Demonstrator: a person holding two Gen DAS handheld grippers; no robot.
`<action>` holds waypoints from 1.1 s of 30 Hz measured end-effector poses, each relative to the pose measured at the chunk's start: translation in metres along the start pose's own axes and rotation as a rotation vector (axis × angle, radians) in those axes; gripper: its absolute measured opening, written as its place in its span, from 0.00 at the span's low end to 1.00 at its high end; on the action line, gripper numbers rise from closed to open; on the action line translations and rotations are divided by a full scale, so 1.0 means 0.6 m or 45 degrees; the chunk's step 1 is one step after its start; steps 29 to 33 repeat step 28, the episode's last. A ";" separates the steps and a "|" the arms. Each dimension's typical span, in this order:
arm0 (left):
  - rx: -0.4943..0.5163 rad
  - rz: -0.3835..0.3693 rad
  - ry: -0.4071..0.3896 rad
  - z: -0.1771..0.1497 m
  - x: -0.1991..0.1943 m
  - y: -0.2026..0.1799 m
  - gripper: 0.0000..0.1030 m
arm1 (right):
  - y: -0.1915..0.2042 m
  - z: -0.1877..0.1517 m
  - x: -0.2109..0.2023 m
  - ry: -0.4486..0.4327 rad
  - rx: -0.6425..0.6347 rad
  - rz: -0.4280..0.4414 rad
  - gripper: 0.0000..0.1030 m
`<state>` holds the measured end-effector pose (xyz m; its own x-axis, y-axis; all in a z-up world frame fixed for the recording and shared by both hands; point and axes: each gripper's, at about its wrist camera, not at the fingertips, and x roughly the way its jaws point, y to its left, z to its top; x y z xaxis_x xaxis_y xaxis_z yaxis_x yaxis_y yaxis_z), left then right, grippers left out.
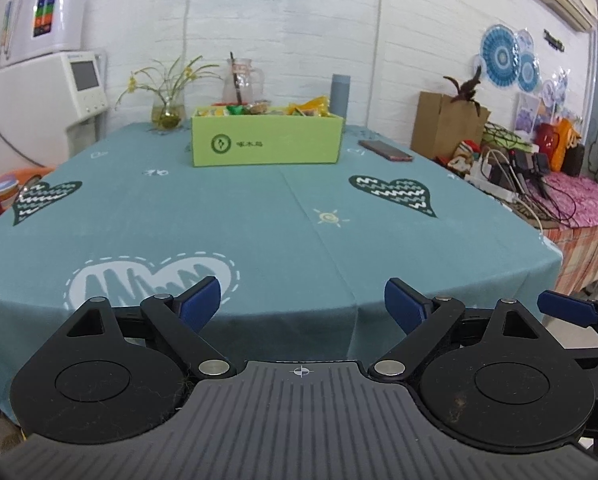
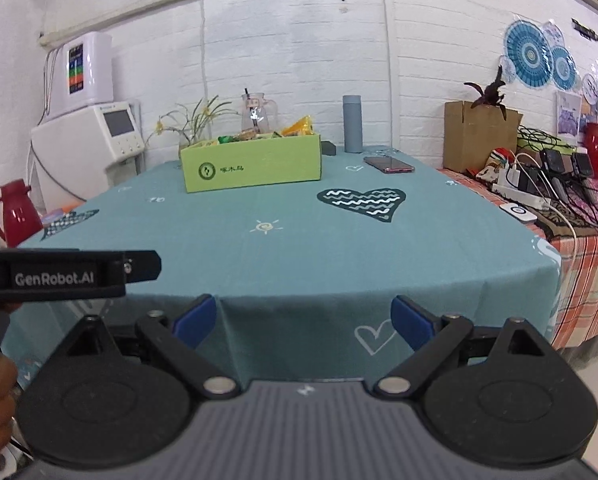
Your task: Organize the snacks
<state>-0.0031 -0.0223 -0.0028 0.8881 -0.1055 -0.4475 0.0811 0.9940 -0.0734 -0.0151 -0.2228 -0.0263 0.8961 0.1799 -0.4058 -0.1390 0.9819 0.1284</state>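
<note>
A green cardboard box [image 1: 266,141] filled with several wrapped snacks [image 1: 299,109] stands at the far side of the teal tablecloth [image 1: 219,232]. It also shows in the right wrist view [image 2: 255,165]. My left gripper [image 1: 302,307] is open and empty, held off the table's near edge. My right gripper [image 2: 303,318] is open and empty, also off the near edge. The left gripper's body [image 2: 59,274] shows at the left of the right wrist view, and a blue fingertip of the right gripper [image 1: 565,307] shows at the right of the left wrist view.
Behind the box stand a flower vase [image 1: 167,114], a glass jug [image 1: 241,84] and a grey bottle [image 1: 339,94]. A phone [image 1: 385,150] lies right of the box. A side table with a cardboard box [image 1: 445,126], cables and chargers [image 1: 515,172] stands on the right. A red flask [image 2: 15,212] stands on the left.
</note>
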 end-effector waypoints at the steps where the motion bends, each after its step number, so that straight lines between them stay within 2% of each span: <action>1: 0.009 0.000 -0.005 -0.002 -0.002 -0.003 0.76 | -0.010 -0.003 -0.004 -0.006 0.032 0.011 0.90; 5: 0.036 0.008 -0.015 -0.006 -0.003 -0.010 0.76 | -0.036 -0.003 -0.024 -0.053 0.117 0.026 0.90; 10: 0.071 -0.007 -0.017 -0.009 -0.004 -0.023 0.76 | -0.040 0.001 -0.034 -0.100 0.108 -0.043 0.90; 16: 0.092 -0.007 -0.012 -0.014 -0.002 -0.028 0.76 | -0.036 -0.002 -0.018 -0.046 0.066 0.006 0.90; 22: 0.081 -0.011 0.001 -0.018 0.002 -0.022 0.76 | -0.035 -0.005 -0.014 -0.034 0.067 0.006 0.90; 26: 0.070 -0.019 -0.007 -0.021 0.002 -0.021 0.71 | -0.036 -0.007 -0.010 -0.019 0.067 0.004 0.90; 33: 0.065 -0.029 -0.002 -0.021 0.002 -0.019 0.71 | -0.036 -0.007 -0.009 -0.016 0.066 0.003 0.90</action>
